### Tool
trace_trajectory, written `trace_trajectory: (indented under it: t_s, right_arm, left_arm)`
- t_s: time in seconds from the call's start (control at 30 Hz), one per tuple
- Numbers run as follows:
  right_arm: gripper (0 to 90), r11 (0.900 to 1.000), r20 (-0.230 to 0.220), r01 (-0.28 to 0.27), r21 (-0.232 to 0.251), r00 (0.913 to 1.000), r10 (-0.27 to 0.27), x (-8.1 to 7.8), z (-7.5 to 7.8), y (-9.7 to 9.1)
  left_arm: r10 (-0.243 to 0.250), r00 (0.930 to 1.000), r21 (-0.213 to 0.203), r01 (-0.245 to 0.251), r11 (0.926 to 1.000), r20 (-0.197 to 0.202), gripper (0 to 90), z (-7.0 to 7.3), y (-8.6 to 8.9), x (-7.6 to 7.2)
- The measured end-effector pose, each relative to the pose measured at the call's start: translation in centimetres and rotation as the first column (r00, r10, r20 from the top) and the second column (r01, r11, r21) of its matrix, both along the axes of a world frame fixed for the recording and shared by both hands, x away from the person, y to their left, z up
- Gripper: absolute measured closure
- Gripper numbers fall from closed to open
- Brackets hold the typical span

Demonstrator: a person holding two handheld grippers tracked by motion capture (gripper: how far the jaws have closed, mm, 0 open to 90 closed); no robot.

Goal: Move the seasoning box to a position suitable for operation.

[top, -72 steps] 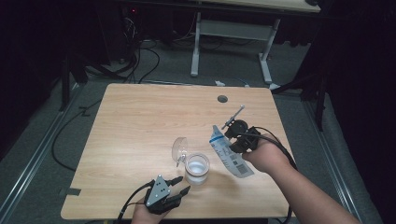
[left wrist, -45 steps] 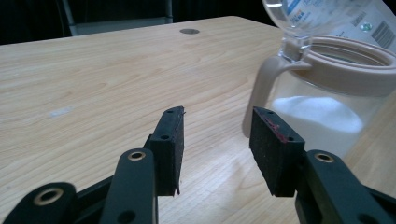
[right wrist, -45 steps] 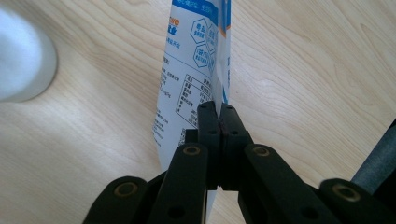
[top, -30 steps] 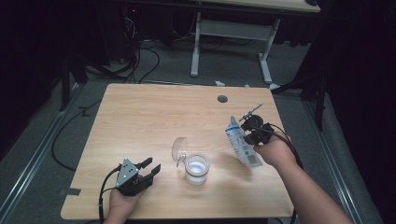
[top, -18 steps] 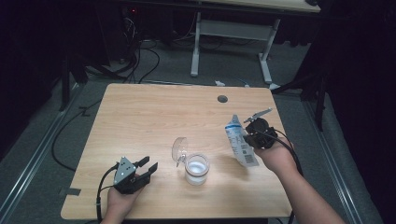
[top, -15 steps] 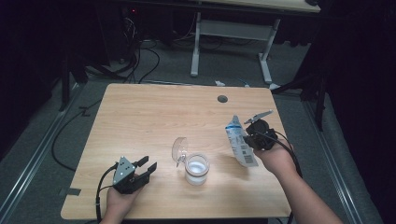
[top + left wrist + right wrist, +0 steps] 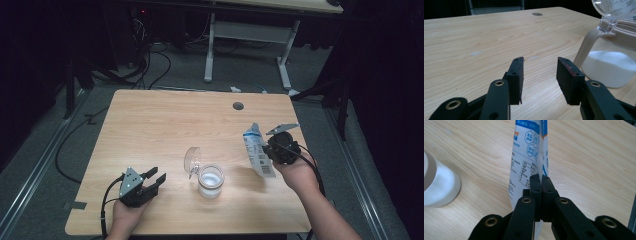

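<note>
Although dark all round, made out a pale wood-grain rectangular table (image 7: 175, 120) under the light, standing on grey carpet (image 7: 45, 125). Noted a small round dark grommet hole (image 7: 238, 106) near its far edge, black cables (image 7: 150, 70) looped on the floor beyond the far left corner, and a white-legged metal desk frame (image 7: 245, 35) farther back.

Found a clear glass jar (image 7: 210, 181) upright near the front middle of the table, partly filled with white powder that lay heaped in a low mound in the left gripper view (image 7: 614, 67). Saw its clear round lid (image 7: 191, 159) swung open and standing at the jar's far-left side on a beige hinge strap (image 7: 586, 47).

Picked out a flat white-and-blue printed pouch (image 7: 257, 152) to the right of the jar and apart from it, tilted, its upper end toward the far side. Read blue hexagon marks and a small printed table on its face in the right gripper view (image 7: 526, 157). Could not tell whether its lower end touched the wood.

Saw the right gripper (image 7: 267, 150) with jaws pressed together on the pouch's side edge, pinching it (image 7: 541, 180). Saw the left gripper (image 7: 156, 175) low at the front left, jaws spread with only bare wood between them (image 7: 540, 72), the jar just off to its right.
</note>
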State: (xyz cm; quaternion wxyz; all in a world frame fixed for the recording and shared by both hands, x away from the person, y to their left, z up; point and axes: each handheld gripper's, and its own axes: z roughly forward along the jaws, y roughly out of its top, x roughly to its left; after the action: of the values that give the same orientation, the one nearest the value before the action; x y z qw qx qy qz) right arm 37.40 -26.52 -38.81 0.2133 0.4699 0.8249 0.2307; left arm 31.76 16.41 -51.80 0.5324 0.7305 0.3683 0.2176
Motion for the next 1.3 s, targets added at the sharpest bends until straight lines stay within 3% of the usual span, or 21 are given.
trace_trajectory:
  t_s: [0.2,0.53,0.67,1.13,1.3]
  right_arm:
    - [89.9,0.9992,0.008,0.014,0.038,0.9999,-0.014,-0.4,-0.7,-0.6]
    - [89.9,0.9913,0.067,0.040,0.125,0.9965,-0.049,-1.5,-1.4,-2.0]
    - [89.9,0.9904,0.093,0.043,0.131,0.9942,-0.055,-1.9,-1.7,-2.2]
    - [89.8,0.9775,0.183,0.045,0.206,0.9796,-0.084,-3.2,-2.5,-3.2]
    - [89.9,0.9696,0.226,0.035,0.242,0.9699,-0.091,-3.8,-3.0,-3.4]
  left_arm:
    - [0.000,1.0000,0.001,0.000,1.0000,-0.003,57.9,0.0,0.0,0.0]
    - [0.006,1.0000,0.002,-0.006,1.0000,-0.008,59.0,-0.1,0.1,0.0]
    - [0.008,0.9999,0.000,-0.008,1.0000,-0.009,59.1,-0.1,0.2,0.0]
    - [0.000,1.0000,0.008,0.000,1.0000,-0.010,59.8,-0.1,0.1,-0.2]
    - [0.000,1.0000,0.011,0.000,0.9999,-0.008,59.8,0.0,0.0,-0.5]
